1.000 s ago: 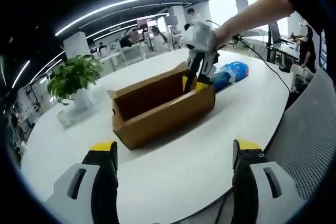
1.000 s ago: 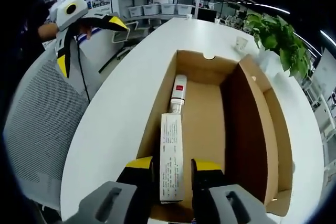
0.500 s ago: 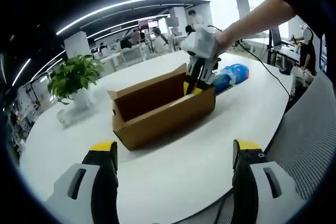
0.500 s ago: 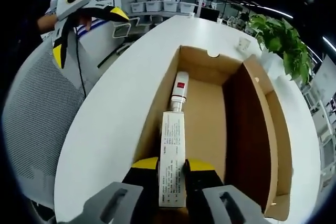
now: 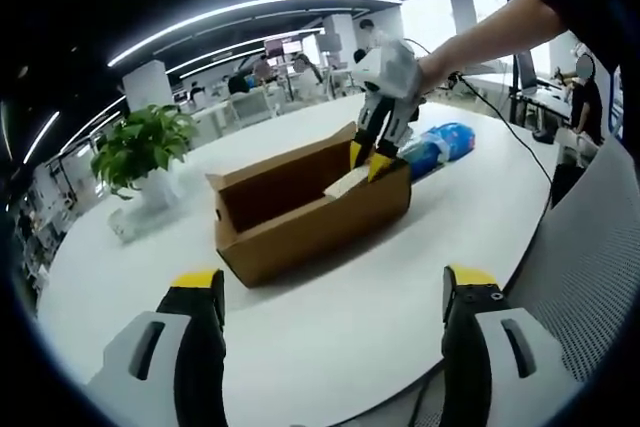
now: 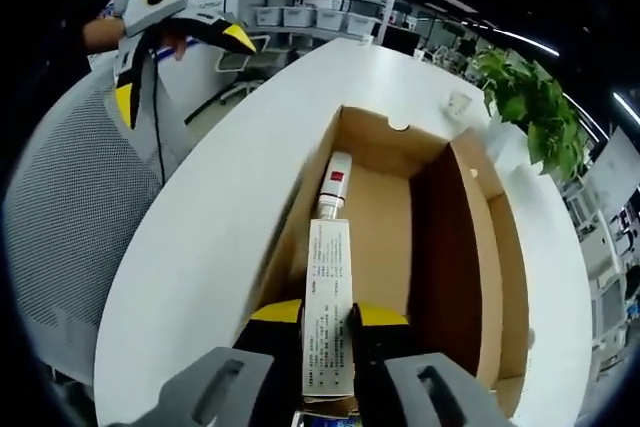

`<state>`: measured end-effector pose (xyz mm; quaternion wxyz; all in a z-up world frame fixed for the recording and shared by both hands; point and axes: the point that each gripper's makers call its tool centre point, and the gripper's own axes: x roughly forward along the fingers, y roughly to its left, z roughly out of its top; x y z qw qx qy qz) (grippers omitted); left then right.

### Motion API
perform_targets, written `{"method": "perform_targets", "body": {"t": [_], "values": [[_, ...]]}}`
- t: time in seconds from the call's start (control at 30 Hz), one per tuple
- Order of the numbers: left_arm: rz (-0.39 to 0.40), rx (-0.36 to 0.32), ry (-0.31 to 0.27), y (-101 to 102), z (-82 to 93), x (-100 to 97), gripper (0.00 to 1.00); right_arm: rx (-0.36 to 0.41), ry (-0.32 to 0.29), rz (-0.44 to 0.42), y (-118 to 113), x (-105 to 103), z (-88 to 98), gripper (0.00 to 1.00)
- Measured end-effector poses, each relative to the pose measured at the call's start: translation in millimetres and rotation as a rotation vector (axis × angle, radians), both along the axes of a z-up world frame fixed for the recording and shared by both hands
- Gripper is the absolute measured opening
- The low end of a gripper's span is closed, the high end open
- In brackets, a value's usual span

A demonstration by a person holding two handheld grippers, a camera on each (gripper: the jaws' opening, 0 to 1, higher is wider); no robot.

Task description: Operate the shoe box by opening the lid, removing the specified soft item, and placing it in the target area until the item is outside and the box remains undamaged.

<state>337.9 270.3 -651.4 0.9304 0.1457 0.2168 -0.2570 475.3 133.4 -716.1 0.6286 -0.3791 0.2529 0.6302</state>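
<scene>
Shoe box sits open on the white tabletop, lid standing upright along one long side. Right gripper fingers are closed tight on a white tube; its tail end is hidden between them, printed text too small to read, its cap end with the red label over the box floor. Left gripper view shows the box from outside, the right gripper over its far end, tube barely visible. Left gripper fingers wide apart, holding nothing, low over the tabletop. Blue packet behind the box, partly hidden. Plant beyond.
</scene>
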Motion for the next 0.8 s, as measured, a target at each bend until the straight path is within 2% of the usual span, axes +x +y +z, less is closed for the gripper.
{"method": "perform_targets", "body": {"t": [0.27, 0.47, 0.8], "values": [[-0.001, 0.000, -0.002, -1, 0.3, -0.1, 0.90, 0.050, -0.030, -0.008, -5, 6, 24.3, 0.13], [-0.004, 0.002, -0.003, -1, 0.2, -0.3, 0.90, 0.075, -0.044, -0.013, -10, 7, 33.3, 0.13], [-0.006, 0.004, -0.001, -1, 0.1, -0.7, 0.90, 0.127, -0.081, -0.065, -22, 20, 64.3, 0.13]]}}
